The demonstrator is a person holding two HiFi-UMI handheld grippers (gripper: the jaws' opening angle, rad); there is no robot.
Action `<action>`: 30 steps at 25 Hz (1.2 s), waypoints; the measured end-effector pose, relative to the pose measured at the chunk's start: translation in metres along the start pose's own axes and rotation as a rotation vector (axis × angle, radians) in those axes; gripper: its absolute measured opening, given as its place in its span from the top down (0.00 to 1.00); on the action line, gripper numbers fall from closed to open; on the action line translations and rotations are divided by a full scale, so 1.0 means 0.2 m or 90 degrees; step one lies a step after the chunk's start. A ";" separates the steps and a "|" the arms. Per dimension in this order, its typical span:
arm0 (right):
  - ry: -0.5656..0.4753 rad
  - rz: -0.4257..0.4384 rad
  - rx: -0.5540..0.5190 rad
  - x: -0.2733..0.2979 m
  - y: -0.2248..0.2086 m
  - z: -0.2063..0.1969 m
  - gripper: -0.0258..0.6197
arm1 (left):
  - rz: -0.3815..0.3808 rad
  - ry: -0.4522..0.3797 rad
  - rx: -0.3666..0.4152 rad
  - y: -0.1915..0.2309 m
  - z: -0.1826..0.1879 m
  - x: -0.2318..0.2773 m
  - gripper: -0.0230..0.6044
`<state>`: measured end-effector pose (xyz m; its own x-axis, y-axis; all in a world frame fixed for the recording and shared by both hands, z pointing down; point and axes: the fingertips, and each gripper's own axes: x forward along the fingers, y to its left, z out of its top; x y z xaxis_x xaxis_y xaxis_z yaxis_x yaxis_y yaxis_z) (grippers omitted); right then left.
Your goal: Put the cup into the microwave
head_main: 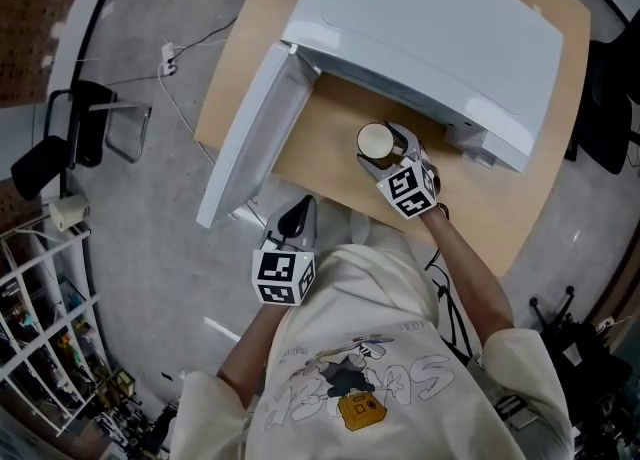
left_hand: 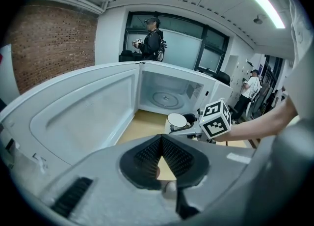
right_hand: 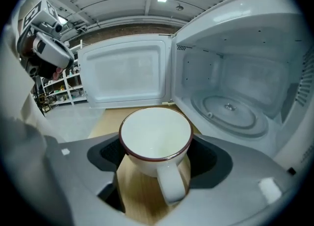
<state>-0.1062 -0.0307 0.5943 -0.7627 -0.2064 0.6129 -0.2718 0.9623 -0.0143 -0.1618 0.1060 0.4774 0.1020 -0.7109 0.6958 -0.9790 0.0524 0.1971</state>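
Right gripper (right_hand: 156, 157): jaws wide, cup (right_hand: 155, 131) between them, standing on table (right_hand: 140, 195), handle toward gripper body; firm press of pads not visible. Microwave (right_hand: 245, 77) cavity ahead-right of it, door (right_hand: 122, 72) open ahead-left. Left gripper (left_hand: 160, 157): closed, empty. Risks, as I judge: lifting with weak hold lets cup slip or tip; low carry knocks cup base on cavity sill.

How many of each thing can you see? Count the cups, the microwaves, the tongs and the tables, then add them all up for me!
Cup: 1
Microwave: 1
Tongs: 2 (left tongs, right tongs)
Table: 1
Total: 5
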 end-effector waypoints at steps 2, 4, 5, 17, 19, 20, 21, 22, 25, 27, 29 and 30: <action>-0.018 -0.020 0.025 -0.02 -0.04 0.06 0.35 | -0.006 0.001 0.002 0.00 0.01 0.00 0.96; -0.042 -0.046 0.047 -0.05 -0.09 0.14 0.35 | -0.013 -0.002 0.001 0.00 0.02 0.02 0.96; -0.055 -0.062 0.058 -0.06 -0.13 0.19 0.35 | -0.017 -0.004 0.001 0.00 0.03 0.03 0.96; -0.114 -0.325 0.219 0.05 -0.72 0.47 0.35 | -0.061 -0.024 0.040 0.06 0.14 -0.02 0.96; -0.107 -0.351 0.229 0.07 -0.79 0.48 0.35 | -0.064 -0.029 0.042 0.09 0.16 -0.03 0.96; -0.102 -0.361 0.229 0.08 -0.82 0.48 0.35 | -0.066 -0.030 0.041 0.10 0.17 -0.03 0.96; -0.098 -0.369 0.228 0.08 -0.84 0.48 0.35 | -0.066 -0.030 0.039 0.12 0.18 -0.03 0.96; -0.094 -0.375 0.225 0.09 -0.85 0.48 0.35 | -0.067 -0.030 0.037 0.13 0.18 -0.03 0.96; -0.096 -0.369 0.228 0.12 -0.84 0.48 0.35 | -0.072 -0.029 0.030 0.16 0.17 -0.02 0.96; -0.105 -0.363 0.225 0.12 -0.83 0.49 0.34 | -0.076 -0.027 0.029 0.16 0.17 -0.02 0.96; -0.118 -0.363 0.213 0.11 -0.83 0.51 0.32 | -0.080 -0.027 0.031 0.15 0.17 -0.02 0.96; -0.125 -0.363 0.207 0.10 -0.83 0.52 0.29 | -0.082 -0.028 0.032 0.15 0.17 -0.02 0.96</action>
<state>-0.1381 -0.2133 0.5263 -0.5316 -0.7233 0.4408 -0.8020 0.5972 0.0127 -0.1979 0.0872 0.4575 0.2205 -0.7392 0.6364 -0.9660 -0.0751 0.2476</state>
